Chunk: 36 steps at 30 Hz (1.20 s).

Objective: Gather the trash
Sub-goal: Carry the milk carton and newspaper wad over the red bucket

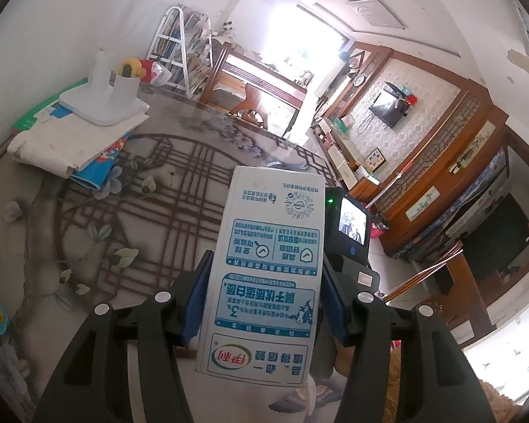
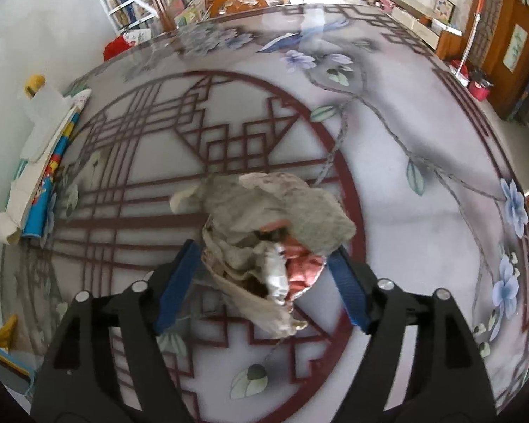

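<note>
On the left side, my left tongs [image 1: 261, 303] are clamped on a white milk carton [image 1: 268, 268] with blue print; the blue pads press on both of its long sides and it stands up off the table [image 1: 151, 211], so I judge this piece of trash as already collected, only not yet put away. No bin or bag shows in either view, so I cannot say where it must go. Farther left on the table lie a stack of papers and a colourful booklet [image 1: 70, 141] with a white stand [image 1: 102, 102] on top; these look like household things, not trash, and I leave them. Going to the right, my right tongs [image 2: 262, 271] stand apart around a crumpled wad of paper and foil [image 2: 268, 232], grey and beige with some silver and pink inside. The wad lies on the table in the middle of the round red lattice pattern, between the two blue pads. The left pad is very near to it and the right pad is close to its edge, but I do not see them pressing, so this piece is not yet gripped. What remains, in my judgement, is to close on the wad, lift it, and carry both pieces to a bin.
</note>
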Each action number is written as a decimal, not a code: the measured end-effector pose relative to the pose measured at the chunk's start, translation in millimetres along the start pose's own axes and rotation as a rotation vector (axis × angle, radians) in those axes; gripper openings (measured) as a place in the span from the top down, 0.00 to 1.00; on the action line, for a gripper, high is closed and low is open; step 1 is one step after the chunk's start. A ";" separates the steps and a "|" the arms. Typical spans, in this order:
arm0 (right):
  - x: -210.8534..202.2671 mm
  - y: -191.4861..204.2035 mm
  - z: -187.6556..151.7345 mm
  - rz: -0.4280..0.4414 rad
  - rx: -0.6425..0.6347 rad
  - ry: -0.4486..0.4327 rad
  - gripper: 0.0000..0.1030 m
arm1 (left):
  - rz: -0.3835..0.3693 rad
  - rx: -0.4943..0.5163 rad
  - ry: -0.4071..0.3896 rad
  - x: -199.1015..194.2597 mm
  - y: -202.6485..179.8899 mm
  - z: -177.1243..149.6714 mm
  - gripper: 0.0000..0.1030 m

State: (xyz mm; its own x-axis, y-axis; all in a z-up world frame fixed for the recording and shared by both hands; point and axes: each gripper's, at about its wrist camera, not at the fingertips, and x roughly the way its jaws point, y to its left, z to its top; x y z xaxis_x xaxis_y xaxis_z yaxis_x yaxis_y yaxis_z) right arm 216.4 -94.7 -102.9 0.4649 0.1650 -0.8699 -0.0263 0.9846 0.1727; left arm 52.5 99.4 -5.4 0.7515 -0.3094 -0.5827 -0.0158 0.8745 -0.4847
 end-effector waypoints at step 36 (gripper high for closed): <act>-151.6 -36.2 -132.8 0.108 -0.218 -0.143 0.51 | 0.067 0.090 0.053 11.0 -20.6 -13.8 0.49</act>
State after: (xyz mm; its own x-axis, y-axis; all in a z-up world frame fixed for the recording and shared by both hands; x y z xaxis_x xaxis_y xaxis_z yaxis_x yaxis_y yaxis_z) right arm 29.3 -147.7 -38.6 0.5686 0.2756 -0.7751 -0.2653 0.9533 0.1443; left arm 52.0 72.8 -10.9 0.7147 -0.2666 -0.6466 -0.0034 0.9232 -0.3844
